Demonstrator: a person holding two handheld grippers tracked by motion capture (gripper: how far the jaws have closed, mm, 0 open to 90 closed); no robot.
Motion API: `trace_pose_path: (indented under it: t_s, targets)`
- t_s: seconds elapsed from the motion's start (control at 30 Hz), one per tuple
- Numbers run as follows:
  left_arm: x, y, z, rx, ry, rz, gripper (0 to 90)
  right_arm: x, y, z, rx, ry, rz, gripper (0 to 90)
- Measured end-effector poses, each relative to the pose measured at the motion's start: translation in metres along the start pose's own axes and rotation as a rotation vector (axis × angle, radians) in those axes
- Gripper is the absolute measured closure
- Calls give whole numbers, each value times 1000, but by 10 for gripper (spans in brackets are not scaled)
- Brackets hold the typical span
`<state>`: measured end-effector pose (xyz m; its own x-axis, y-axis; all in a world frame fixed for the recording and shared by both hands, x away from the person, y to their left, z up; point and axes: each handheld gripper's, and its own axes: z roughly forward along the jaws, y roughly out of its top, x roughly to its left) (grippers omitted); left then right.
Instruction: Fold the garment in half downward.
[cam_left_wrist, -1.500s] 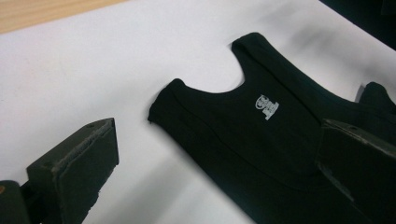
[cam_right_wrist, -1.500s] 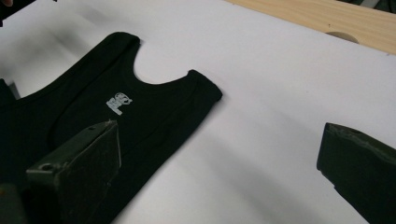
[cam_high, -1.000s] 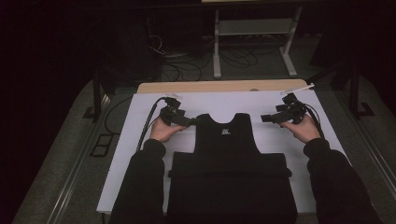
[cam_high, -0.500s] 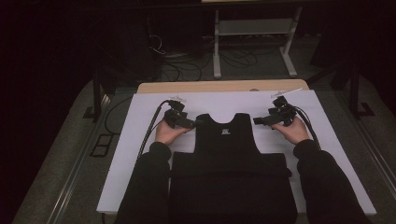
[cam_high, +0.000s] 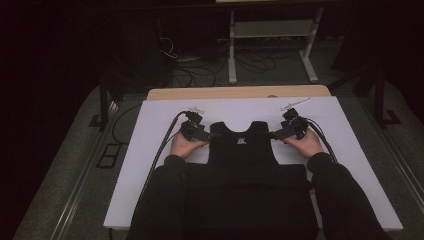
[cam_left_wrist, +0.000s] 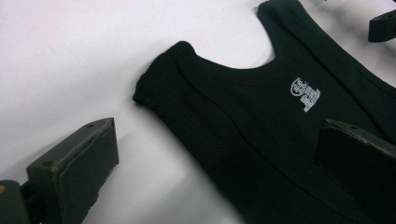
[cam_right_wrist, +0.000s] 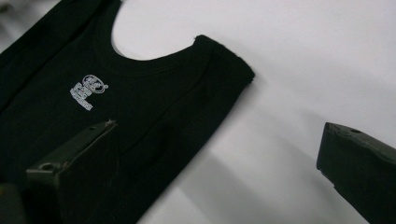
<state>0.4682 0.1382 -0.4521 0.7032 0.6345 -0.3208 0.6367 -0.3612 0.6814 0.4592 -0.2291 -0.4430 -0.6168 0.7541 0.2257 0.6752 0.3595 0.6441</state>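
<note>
A black sleeveless top lies flat on the white table cover, shoulder straps pointing away from me, a small white print below its neckline. My left gripper is at the top's left strap. It is open, one jaw over the white cover and the other over the fabric. At the right strap my right gripper is open too, with its left jaw over the cloth. Neither holds anything.
A wooden table edge runs behind the white cover. Black cables trail from both grippers. On the dark floor beyond are a metal stand and loose wires. The person's dark sleeves overlap the top's lower part.
Both hands have moved inward, bringing the grippers from beside the top to its two shoulder straps. The top itself has not shifted.
</note>
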Motion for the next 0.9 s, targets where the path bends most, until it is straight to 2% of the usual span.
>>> trace_pose_path:
  t_s: [0.2, 0.33, 0.43, 0.57, 0.7, 0.77, 0.8, 0.9]
  targets:
    - [-4, 0, 3, -4, 9, 10, 0, 4, -2, 8, 2, 22, -1, 63]
    - [-8, -1, 5, -21, -6, 15, 15, 8, -2, 11, -4, 16, -12, 128]
    - [-9, -2, 5, -34, -16, 15, 85, 11, -2, 12, -5, 2, -22, 161]
    - [-14, -2, 5, -24, 32, 56, 253, 13, -2, 12, -7, -16, -34, 234]
    - [-17, -1, 5, -26, 32, 66, 430, 19, -2, 14, -15, -13, -58, 349]
    - [-19, -1, 7, -41, 32, 44, 455, 21, -2, 15, -14, -13, -64, 369]
    - [-19, -1, 7, -26, 36, 57, 484, 23, -2, 15, -16, -13, -69, 373]
    - [-21, -2, 9, -31, 43, 57, 542, 28, -2, 17, -20, -9, -86, 417]
